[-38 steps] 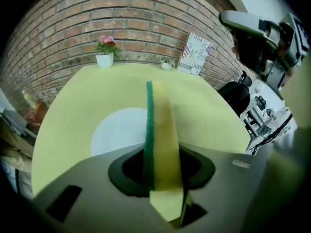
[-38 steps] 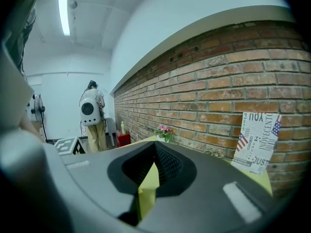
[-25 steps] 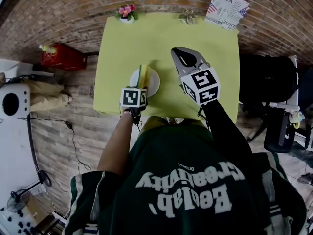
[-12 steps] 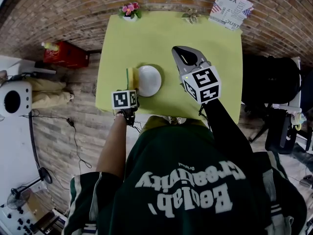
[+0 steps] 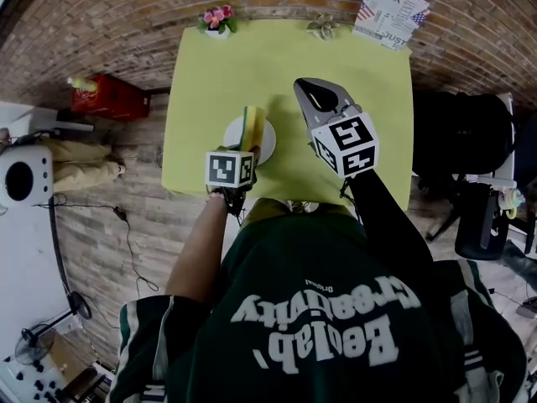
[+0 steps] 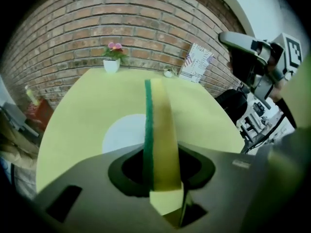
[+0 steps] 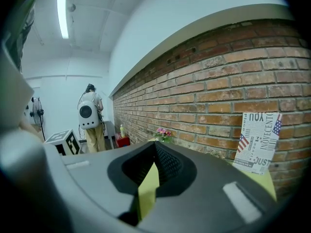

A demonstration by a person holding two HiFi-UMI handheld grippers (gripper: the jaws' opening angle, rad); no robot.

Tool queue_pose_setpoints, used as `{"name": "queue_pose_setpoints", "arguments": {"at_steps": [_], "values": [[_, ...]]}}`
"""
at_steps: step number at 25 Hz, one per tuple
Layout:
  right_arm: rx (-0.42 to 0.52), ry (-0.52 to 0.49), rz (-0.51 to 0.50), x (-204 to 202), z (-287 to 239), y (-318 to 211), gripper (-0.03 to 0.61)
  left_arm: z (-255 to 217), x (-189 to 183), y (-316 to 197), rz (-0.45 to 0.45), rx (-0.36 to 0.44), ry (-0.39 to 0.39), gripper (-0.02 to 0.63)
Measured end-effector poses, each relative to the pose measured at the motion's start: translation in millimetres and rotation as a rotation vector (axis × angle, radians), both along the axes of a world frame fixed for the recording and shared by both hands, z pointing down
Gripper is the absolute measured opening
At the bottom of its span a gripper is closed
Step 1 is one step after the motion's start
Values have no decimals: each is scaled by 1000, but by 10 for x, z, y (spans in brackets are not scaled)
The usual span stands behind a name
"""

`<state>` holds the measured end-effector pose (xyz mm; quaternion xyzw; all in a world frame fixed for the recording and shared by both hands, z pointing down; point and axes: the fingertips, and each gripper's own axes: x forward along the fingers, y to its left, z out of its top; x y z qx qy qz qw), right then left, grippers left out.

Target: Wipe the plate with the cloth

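A white plate (image 5: 263, 147) (image 6: 120, 134) lies near the front of the yellow-green table (image 5: 352, 65). My left gripper (image 5: 244, 147) (image 6: 163, 176) is shut on the cloth, a yellow sponge cloth with a green edge (image 5: 249, 124) (image 6: 158, 125). The cloth stands on its edge over the middle of the plate and hides part of it. I cannot tell whether it touches the plate. My right gripper (image 5: 311, 96) (image 7: 149, 174) hangs above the table to the right of the plate, shut with nothing in it and pointing toward the brick wall.
At the table's far edge stand a small pot of pink flowers (image 5: 217, 20) (image 6: 112, 58), a tiny plant (image 5: 322, 28) and a printed card with a flag (image 5: 388, 14) (image 7: 257, 142). A red crate (image 5: 109, 97) sits left of the table, dark chairs (image 5: 461, 137) to the right. A person with a white backpack (image 7: 90, 114) stands at the left.
The left gripper swept the cloth left, off the plate's left rim, then back right over the plate's middle. The right gripper has stayed still.
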<state>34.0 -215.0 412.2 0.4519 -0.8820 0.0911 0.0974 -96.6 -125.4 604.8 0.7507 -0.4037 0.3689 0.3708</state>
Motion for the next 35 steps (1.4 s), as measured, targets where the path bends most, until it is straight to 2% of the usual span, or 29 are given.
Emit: {"name": "queue_pose_setpoints", "arguments": {"at_steps": [3, 6, 18, 23, 31, 35], "values": [[-2, 4, 5, 3, 15, 3, 14, 114, 300, 165, 77, -44, 18, 135], [-3, 7, 3, -2, 28, 7, 14, 281, 392, 265, 112, -74, -4, 135], [-4, 20, -11, -57, 31, 7, 14, 249, 299, 198, 57, -75, 44, 137], [-2, 21, -29, -158, 35, 5, 14, 253, 55, 152, -5, -63, 37, 137], [8, 27, -95, -450, 5, 14, 14, 255, -681, 128, -197, -47, 8, 137], [8, 34, -117, -556, 11, 32, 14, 282, -914, 184, -248, -47, 6, 135]]}}
